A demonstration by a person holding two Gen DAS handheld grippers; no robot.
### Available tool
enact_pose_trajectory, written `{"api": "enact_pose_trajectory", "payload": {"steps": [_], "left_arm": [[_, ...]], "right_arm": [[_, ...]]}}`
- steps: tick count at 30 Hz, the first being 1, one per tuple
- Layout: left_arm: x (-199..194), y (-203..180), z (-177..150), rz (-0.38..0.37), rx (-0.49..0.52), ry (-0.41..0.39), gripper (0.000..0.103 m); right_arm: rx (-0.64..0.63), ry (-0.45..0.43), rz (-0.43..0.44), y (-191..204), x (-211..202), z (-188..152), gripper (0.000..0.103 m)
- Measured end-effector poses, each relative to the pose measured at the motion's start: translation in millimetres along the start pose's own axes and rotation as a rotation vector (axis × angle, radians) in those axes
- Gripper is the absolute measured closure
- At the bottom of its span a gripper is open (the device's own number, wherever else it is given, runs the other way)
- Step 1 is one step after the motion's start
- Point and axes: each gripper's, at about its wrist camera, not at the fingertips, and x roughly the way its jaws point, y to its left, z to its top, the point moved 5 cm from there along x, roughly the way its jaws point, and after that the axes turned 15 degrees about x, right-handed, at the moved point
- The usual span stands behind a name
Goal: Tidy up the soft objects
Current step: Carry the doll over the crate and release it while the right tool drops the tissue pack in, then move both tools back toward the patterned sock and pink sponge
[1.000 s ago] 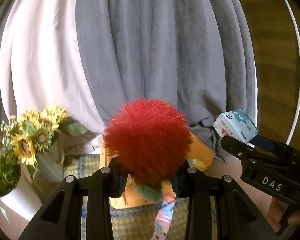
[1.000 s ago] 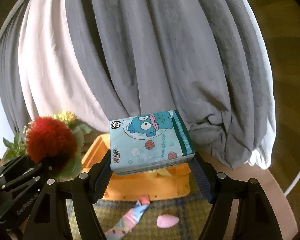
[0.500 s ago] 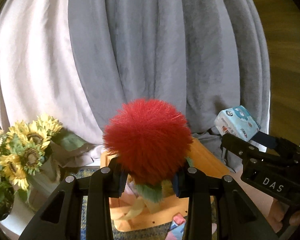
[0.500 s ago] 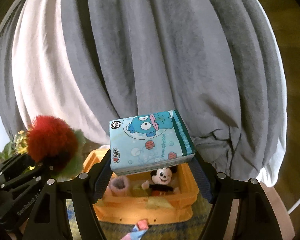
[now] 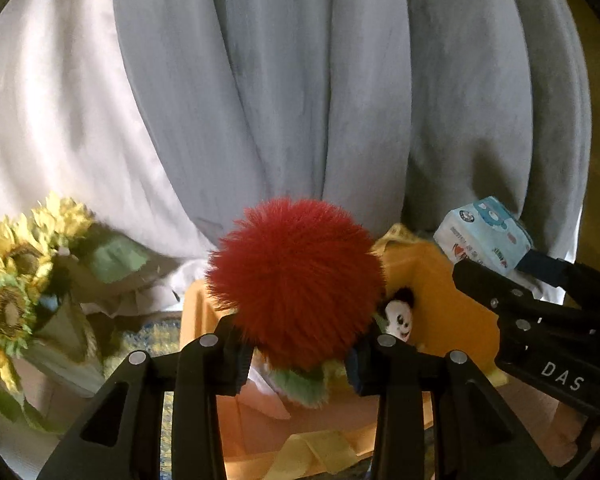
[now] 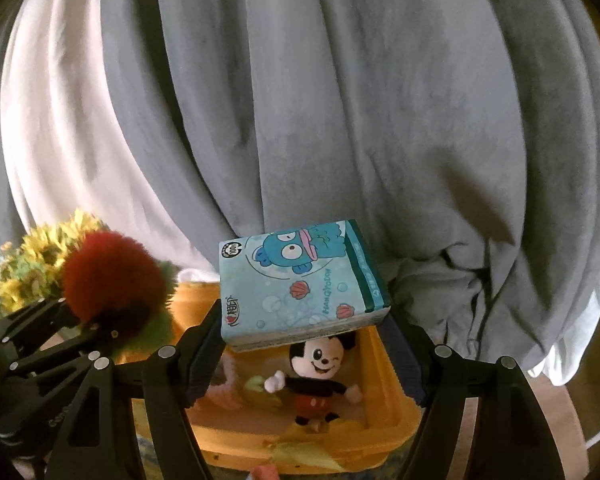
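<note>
Since a second ago both grippers have come forward over the orange bin [image 6: 384, 436]: its inside, hidden then, now shows in both wrist views, with the Mickey plush [image 6: 316, 380] lying on the bin floor toward its right wall. The sunflowers [image 5: 16, 272] have slid toward the left edge of the left wrist view.

The left gripper [image 5: 296, 344] is held level above the bin's near-left corner, pointing at the grey curtain [image 5: 340, 100], its jaws closed narrow on the red fluffy pom-pom toy [image 5: 296, 284]; the toy's green fringe hangs below the fingers. Part of the plush's face peeks out just right of the pom-pom.

The right gripper [image 6: 304, 340] sits to the right of the left one and level with it, over the bin's middle. Its jaws stand fairly wide, clamped on the two short ends of the blue cartoon tissue pack [image 6: 300, 284], which lies flat between the fingers with its printed face up, directly above the Mickey plush and not touching it.
</note>
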Motion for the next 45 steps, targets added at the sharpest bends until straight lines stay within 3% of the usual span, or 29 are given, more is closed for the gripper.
{"api": "enact_pose_trajectory", "payload": {"steps": [9,15,19,21,25,30,45], "left_arm": [[34,-5,-14,-0.014,0.014,0.076,0.062],[46,-7,-21,-0.026,0.026,0.090,0.045],[47,-5,-22,-0.019,0.030,0.097,0.030],[44,-6,-21,-0.017,0.027,0.099,0.029],[33,-9,-20,0.006,0.034,0.088,0.023],[9,-11,-15,0.028,0.018,0.072,0.022],[-74,-26,-13,0.066,0.026,-0.007,0.018]], "right_arm": [[-0.002,0.101,-0.016,-11,37,-19,0.028],[0.004,0.144,-0.010,-13,57,-28,0.027],[0.030,0.147,-0.016,-19,62,-27,0.020],[0.041,0.145,-0.022,-21,61,-26,0.020],[0.028,0.116,-0.041,-23,50,-24,0.020],[0.032,0.063,-0.065,-26,26,-18,0.020],[0.035,-0.009,-0.031,-27,-47,-22,0.020]]}}
